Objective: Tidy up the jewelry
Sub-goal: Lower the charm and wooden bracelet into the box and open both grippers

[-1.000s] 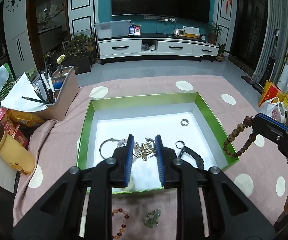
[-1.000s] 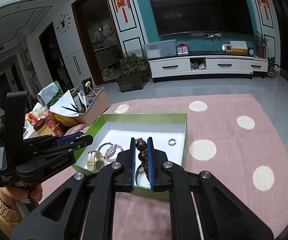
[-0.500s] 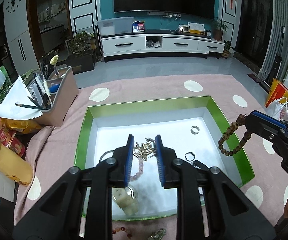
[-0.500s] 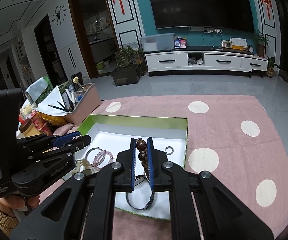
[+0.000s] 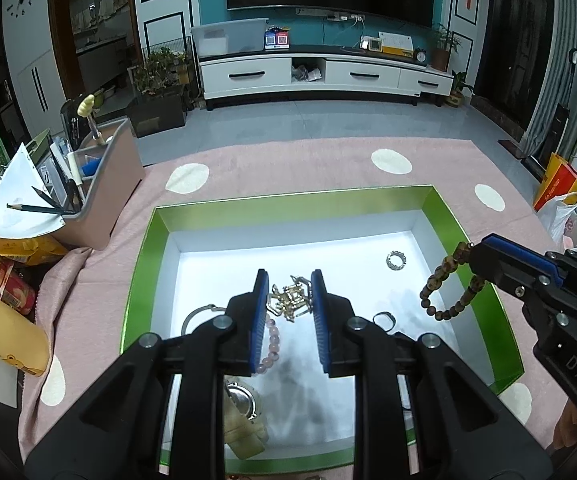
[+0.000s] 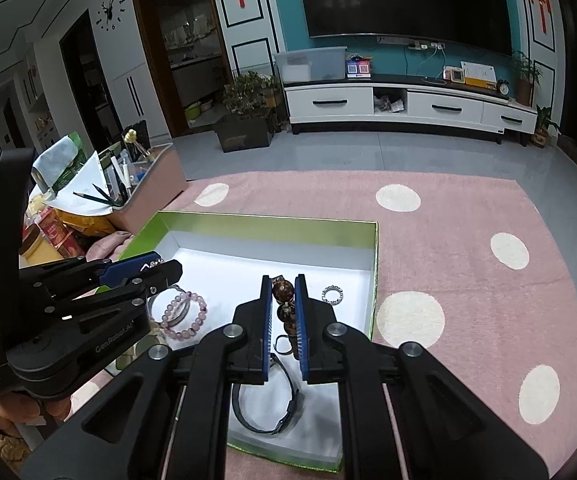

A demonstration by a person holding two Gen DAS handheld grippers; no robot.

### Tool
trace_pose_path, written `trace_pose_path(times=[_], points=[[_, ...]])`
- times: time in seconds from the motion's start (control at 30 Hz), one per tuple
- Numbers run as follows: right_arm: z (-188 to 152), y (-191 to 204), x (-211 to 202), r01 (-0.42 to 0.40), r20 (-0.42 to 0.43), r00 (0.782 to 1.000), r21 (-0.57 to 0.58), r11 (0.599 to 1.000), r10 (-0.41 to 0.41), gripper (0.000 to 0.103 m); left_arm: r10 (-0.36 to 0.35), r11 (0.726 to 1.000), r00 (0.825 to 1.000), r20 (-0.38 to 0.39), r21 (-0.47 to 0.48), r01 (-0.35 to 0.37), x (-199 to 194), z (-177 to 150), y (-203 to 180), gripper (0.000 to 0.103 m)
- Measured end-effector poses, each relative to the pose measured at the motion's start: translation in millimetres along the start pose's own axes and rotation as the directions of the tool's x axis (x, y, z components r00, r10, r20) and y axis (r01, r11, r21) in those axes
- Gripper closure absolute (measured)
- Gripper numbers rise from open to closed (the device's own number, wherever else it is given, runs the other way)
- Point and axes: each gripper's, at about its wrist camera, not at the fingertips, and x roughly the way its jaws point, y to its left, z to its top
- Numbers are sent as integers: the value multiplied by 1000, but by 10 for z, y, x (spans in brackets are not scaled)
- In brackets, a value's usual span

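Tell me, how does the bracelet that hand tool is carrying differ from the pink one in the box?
The brown bead bracelet hangs pinched in the right gripper above the green box; the pink bead bracelet lies loose on the floor inside. Brown beads look dark and mottled, pink ones pale and translucent. Both are round-bead loops.

The left gripper [image 5: 289, 294] covers part of the pink bead bracelet [image 5: 269, 340]; the watch [image 5: 244, 420] near the box's [image 5: 144, 264] front edge is half hidden.

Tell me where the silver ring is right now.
The silver ring lies on the white floor of the green box, towards its far right corner, apart from the other jewelry and just left of the hanging brown bead bracelet.
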Motion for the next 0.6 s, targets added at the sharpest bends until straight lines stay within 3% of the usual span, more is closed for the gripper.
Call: trace_pose_path(times=[0.6], points=[[-55,-58,265,55,-90,994,-15,998,-56,92,11,1000,997,-74,20,-10,303,-37,-104,82]])
